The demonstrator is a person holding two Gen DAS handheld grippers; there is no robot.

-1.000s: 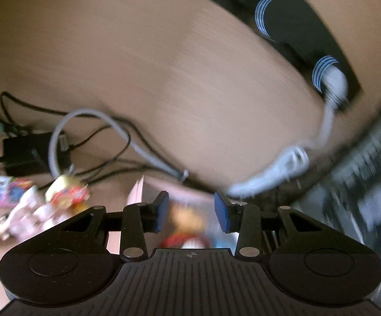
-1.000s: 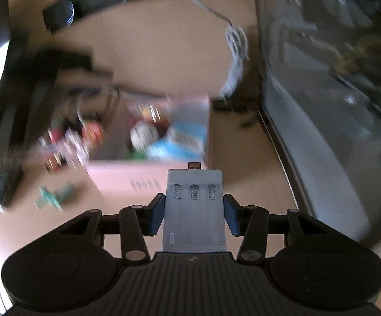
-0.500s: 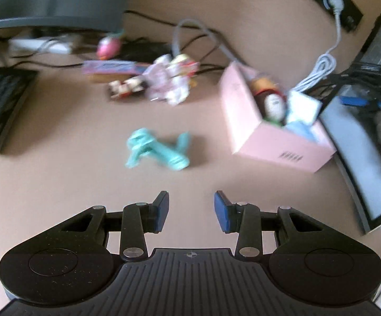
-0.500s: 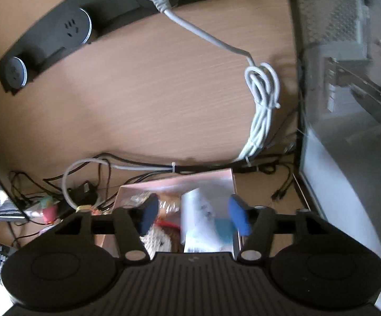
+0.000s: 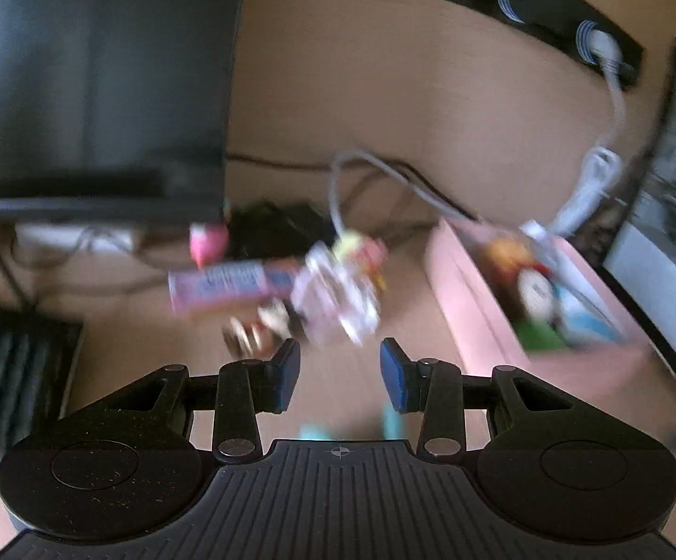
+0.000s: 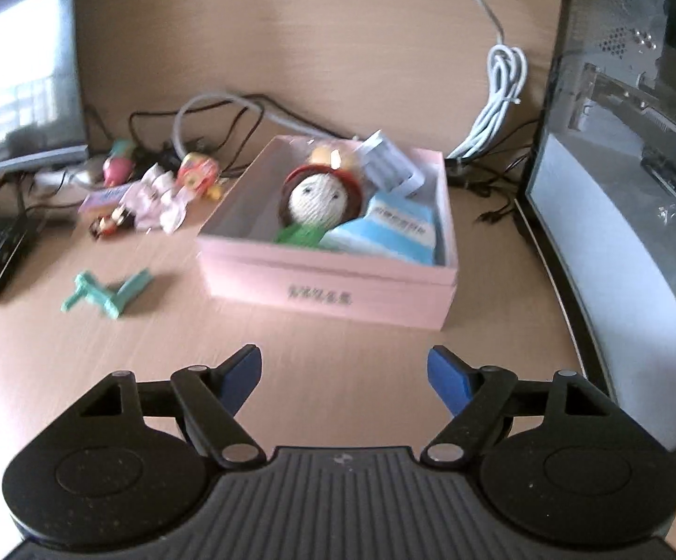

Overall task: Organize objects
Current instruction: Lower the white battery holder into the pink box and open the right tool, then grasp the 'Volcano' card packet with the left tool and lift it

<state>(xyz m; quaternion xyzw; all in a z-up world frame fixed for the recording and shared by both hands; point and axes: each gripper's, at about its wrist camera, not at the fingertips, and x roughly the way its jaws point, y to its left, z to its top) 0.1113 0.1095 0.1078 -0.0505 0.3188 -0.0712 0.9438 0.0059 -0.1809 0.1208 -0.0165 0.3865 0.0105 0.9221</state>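
Observation:
A pink box [image 6: 328,280] on the desk holds a knitted doll [image 6: 315,200], a blue packet [image 6: 391,233] and a grey battery charger [image 6: 387,163] leaning at its back. My right gripper [image 6: 343,375] is wide open and empty, in front of the box. A teal plastic toy [image 6: 104,296] lies left of the box. My left gripper [image 5: 340,373] is open and empty, low over the desk, with the teal toy [image 5: 319,431] just under it. The pink box [image 5: 492,326] is to its right. A pile of small toys and wrappers [image 5: 333,294] lies ahead of it.
A monitor [image 5: 90,74] and keyboard [image 5: 6,364] stand at the left. A computer case [image 6: 627,196] stands right of the box. A pink candy pack [image 5: 230,282], cables [image 6: 216,112] and a coiled white cord [image 6: 496,93] lie at the back under a black power strip [image 5: 548,23].
My right gripper let go of the battery charger into the pink box, opened wide and drew back. My left gripper swung toward the toy pile, over the teal toy.

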